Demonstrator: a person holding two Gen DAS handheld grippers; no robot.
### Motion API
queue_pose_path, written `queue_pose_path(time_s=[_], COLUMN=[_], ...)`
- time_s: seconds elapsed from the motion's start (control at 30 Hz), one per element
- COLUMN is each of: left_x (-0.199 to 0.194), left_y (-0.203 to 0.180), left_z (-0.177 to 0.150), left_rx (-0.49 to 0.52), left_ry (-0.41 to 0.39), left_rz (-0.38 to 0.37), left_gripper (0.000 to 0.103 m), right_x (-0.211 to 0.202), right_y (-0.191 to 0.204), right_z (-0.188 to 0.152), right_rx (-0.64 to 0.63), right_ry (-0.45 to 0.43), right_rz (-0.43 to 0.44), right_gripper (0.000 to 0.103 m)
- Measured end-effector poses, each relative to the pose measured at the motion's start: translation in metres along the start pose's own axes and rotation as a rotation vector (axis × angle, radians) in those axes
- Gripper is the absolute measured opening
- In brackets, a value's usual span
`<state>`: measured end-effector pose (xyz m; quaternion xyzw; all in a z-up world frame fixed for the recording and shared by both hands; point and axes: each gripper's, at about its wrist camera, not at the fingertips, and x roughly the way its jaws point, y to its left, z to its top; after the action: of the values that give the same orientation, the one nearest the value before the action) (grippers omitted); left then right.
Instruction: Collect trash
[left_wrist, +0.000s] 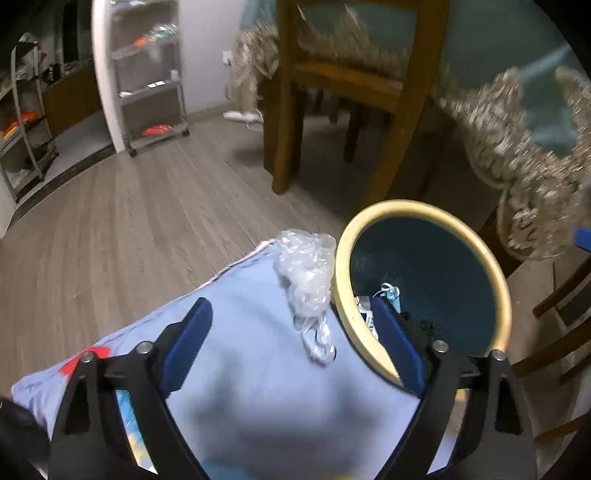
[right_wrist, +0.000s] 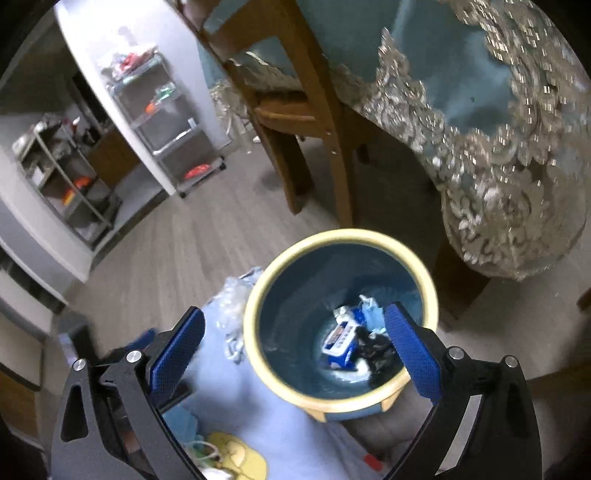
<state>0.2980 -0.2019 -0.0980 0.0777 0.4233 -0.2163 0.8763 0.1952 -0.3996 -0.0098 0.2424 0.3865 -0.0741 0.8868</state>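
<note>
The light-blue cloth (left_wrist: 258, 369) filled the lower frame. At lower right stood the yellow-rimmed bin (left_wrist: 498, 280) — holding rubbish already. Crumpled clear plastic (left_wrist: 306, 280) lay at centre, against its rim. Left gripper (left_wrist: 295, 332) gaped empty, seemingly approaching; right gripper (right_wrist: 295, 347) apart too — likely just emptied.

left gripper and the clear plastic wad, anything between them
Only bare light-blue cloth lies between the open left gripper and the plastic wad, seen in the left wrist view.
</note>
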Motion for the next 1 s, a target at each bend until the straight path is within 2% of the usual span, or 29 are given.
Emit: queue_pose_path(time_s=[0.07,0.17,0.2,0.23,0.3,0.4,0.47,0.57,0.6,0.63,0.7,0.77,0.83,0.93,1.0], left_x=[0.025,0.052,0.057,0.064,0.073,0.067,0.050,0.012,0.004,-0.008,-0.021,-0.022,-0.018,-0.019,-0.025], left_y=[-0.008,-0.016,-0.017,-0.017,-0.020,-0.022,-0.024,-0.036,-0.039,-0.045,-0.055,-0.067,-0.075,-0.082,-0.078], left_z=[0.004,0.007,0.007,0.008,0.007,0.009,0.011,0.016,0.018,0.019,0.021,0.021,0.019,0.014,0.011], left_rx=[0.015,0.035,0.033,0.026,0.034,0.056,0.069,0.119,0.124,0.129,0.144,0.145,0.154,0.179,0.170], left_ry=[0.051,0.110,0.120,0.140,0.174,0.155,0.088,-0.056,-0.086,-0.130,-0.162,-0.135,-0.105,-0.097,-0.090], left_rz=[-0.005,-0.003,-0.007,-0.017,-0.021,0.002,0.021,0.027,0.009,-0.043,-0.120,-0.193,-0.213,-0.195,-0.173], left_gripper=[0.073,0.061,0.051,0.045,0.011,0.008,0.008,0.008,0.008,0.008,0.008,0.008,0.008,0.020,0.045], right_x=[0.000,0.001,0.001,0.001,0.000,-0.001,-0.002,-0.006,-0.007,-0.008,-0.011,-0.013,-0.013,-0.009,-0.008], right_y=[-0.003,-0.002,-0.001,0.000,0.001,0.005,0.005,-0.001,-0.005,-0.007,-0.014,-0.019,-0.023,-0.021,-0.019], right_z=[-0.002,-0.003,-0.004,-0.004,-0.004,-0.004,-0.003,-0.001,-0.001,0.000,0.002,0.003,0.003,0.004,0.005], right_rx=[0.049,0.055,0.055,0.055,0.050,0.027,0.021,0.038,0.050,0.058,0.081,0.099,0.107,0.097,0.077], right_ry=[0.008,0.029,0.035,0.036,0.037,0.037,0.030,0.008,-0.003,-0.010,-0.032,-0.047,-0.049,-0.038,-0.039], right_rz=[0.044,0.085,0.097,0.107,0.117,0.120,0.117,0.105,0.099,0.092,0.077,0.062,0.053,0.040,0.024], right_gripper=[0.097,0.097,0.097,0.097,0.097,0.097,0.097,0.097,0.097,0.097,0.097,0.097,0.097,0.097,0.097])
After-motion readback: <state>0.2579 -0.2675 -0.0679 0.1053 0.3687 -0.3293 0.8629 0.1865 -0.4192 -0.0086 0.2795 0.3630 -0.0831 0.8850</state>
